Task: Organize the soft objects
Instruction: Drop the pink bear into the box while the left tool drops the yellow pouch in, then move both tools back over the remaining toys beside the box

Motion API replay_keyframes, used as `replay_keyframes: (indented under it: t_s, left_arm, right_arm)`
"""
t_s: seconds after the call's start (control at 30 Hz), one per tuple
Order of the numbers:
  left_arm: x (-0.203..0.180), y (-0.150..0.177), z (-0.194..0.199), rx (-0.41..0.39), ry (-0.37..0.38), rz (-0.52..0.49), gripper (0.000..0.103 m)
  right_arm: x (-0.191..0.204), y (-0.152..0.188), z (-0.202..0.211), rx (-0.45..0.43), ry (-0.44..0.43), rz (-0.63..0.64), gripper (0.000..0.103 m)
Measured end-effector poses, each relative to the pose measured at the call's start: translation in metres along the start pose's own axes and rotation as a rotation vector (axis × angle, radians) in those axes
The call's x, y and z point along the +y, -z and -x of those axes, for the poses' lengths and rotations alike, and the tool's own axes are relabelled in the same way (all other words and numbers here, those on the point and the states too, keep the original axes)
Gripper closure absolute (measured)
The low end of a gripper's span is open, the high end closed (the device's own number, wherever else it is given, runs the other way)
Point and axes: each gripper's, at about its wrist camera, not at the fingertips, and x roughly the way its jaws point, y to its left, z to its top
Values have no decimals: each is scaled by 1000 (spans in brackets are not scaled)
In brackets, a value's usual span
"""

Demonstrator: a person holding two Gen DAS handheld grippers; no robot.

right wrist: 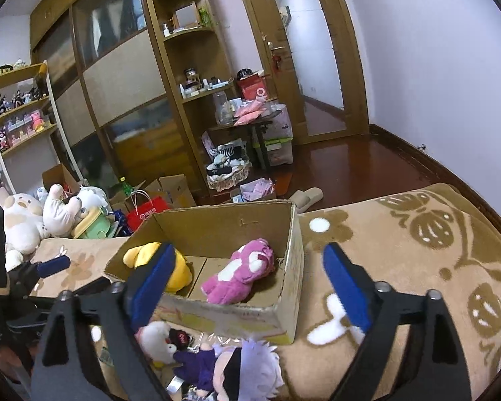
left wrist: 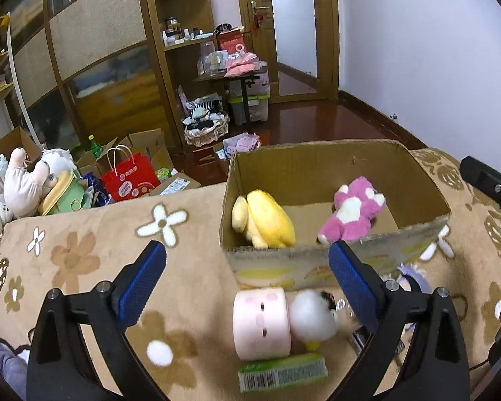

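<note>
Two toys already lie in the cardboard box (left wrist: 334, 173) ahead; both claws, left claw (left wrist: 247, 264) and right claw (right wrist: 247, 267), are spread empty, so next pinch the white plush (left wrist: 312, 314) below.

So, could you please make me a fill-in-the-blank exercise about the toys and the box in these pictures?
1. The cardboard box already holds ____ plush toys.
2. Next to the yellow plush in the box lies a plush coloured ____ and white.
3. The doll with the pale purple hair lies ____ the box, on the blanket.
4. The jaws of the left hand-held gripper are ____.

Missing words: two; pink; outside; open
</note>
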Motion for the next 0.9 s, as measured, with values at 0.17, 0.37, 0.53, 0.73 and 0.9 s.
replay_keyframes:
  t_s: [0.17, 0.37, 0.53, 0.73, 0.9]
  left_arm:
    - [-1, 5, 17, 8, -20, -10, 6]
    - [2, 12, 42, 11, -14, 2, 6]
    - [4, 22, 56, 37, -23, 23, 6]
    - [0, 35, 71, 63, -38, 12, 6]
    - [-1, 47, 79, 93, -45, 21, 6]
  right_arm:
    - [6, 4, 13, 4, 10, 9, 1]
    - [15, 10, 32, 9, 12, 34, 0]
    - [22, 20, 45, 24, 21, 57, 0]
    - [33, 32, 58, 41, 51, 130, 0]
    - [36, 40, 65, 70, 26, 140, 0]
